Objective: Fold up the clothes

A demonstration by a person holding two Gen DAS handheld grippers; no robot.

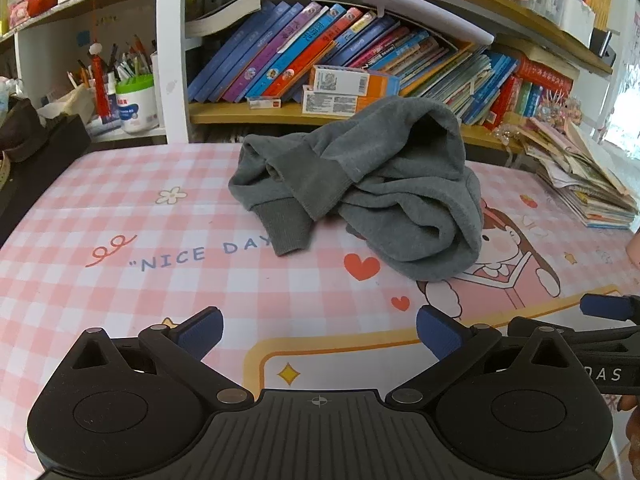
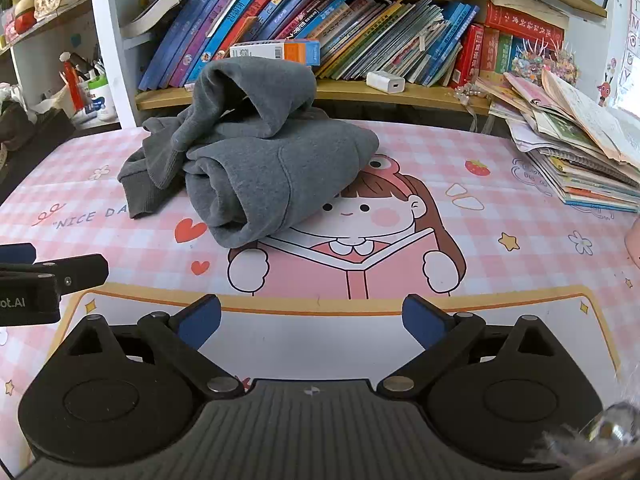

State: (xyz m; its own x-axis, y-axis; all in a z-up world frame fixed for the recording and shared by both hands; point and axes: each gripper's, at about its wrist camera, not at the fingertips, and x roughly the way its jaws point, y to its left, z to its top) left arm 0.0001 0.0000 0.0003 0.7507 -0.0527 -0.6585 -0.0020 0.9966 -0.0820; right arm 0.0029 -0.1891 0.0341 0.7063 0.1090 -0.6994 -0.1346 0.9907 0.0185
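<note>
Both grippers, left [image 1: 320, 334] and right [image 2: 312, 320], hover with jaws wide and empty, short of the crumpled grey sweatshirt [image 2: 256, 160].

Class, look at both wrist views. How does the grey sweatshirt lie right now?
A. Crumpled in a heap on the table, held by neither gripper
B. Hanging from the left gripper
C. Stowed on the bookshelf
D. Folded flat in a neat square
A: the sweatshirt sits bunched on the table, while the left gripper and the right gripper are open and short of it.
</note>
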